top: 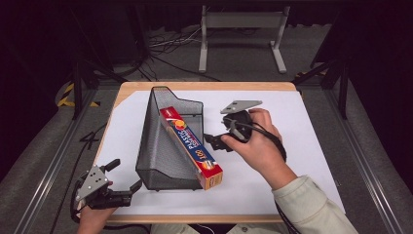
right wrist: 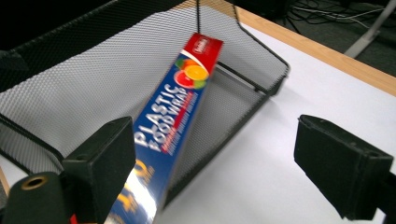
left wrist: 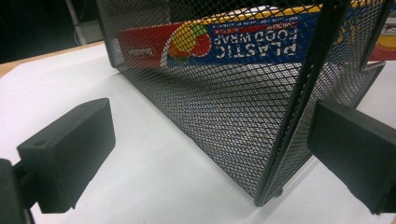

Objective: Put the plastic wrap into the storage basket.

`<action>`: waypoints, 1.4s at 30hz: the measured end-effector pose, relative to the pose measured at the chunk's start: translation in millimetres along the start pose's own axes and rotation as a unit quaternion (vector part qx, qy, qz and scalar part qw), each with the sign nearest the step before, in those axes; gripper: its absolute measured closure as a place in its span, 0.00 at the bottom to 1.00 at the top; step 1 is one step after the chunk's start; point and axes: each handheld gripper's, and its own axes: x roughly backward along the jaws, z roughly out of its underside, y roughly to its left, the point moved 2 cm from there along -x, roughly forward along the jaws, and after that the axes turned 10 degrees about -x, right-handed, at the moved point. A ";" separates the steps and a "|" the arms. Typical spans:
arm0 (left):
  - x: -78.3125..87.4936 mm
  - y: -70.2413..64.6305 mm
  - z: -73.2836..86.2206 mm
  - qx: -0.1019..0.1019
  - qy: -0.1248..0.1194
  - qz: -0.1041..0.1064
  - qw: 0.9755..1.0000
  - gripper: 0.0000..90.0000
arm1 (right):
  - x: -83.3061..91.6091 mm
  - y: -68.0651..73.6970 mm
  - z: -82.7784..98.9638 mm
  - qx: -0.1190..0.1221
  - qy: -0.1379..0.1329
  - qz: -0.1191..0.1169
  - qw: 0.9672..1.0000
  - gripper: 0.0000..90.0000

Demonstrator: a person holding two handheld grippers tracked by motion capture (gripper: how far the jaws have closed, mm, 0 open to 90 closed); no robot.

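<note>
A black wire-mesh holder [top: 157,146] stands on the white sheet, left of the middle. A long blue and red plastic food wrap box [top: 192,146] lies slanted along the holder's right side, its near end jutting past the front corner. My left gripper [top: 125,175] is open at the table's near left, its jaws on either side of the holder's near corner [left wrist: 280,154]; through the mesh [left wrist: 224,107] I see the box [left wrist: 243,42]. My right gripper [top: 215,142] is open just right of the box. In its view [right wrist: 210,154] the box [right wrist: 173,112] passes its left jaw, over the mesh [right wrist: 70,79].
A white sheet [top: 302,126] covers most of a wooden table [top: 209,86]. Bare sheet lies to the right of the holder and at the far right. Behind the table, on the floor, stand a grey metal frame [top: 241,22] and loose cables [top: 165,44].
</note>
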 end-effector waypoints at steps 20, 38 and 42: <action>-1.8 1.1 0.7 0.009 0.005 0.013 1.000 0.01 | 70.6 -92.1 51.6 -0.024 -0.058 0.004 0.998 0.15; -2.3 1.5 1.2 0.008 0.005 0.010 1.000 0.01 | 58.5 -145.1 148.6 -0.023 -0.069 0.020 0.997 0.16; -2.6 1.8 2.2 0.012 0.007 0.012 1.000 0.01 | 54.6 -149.3 167.8 -0.025 -0.063 0.023 0.997 0.16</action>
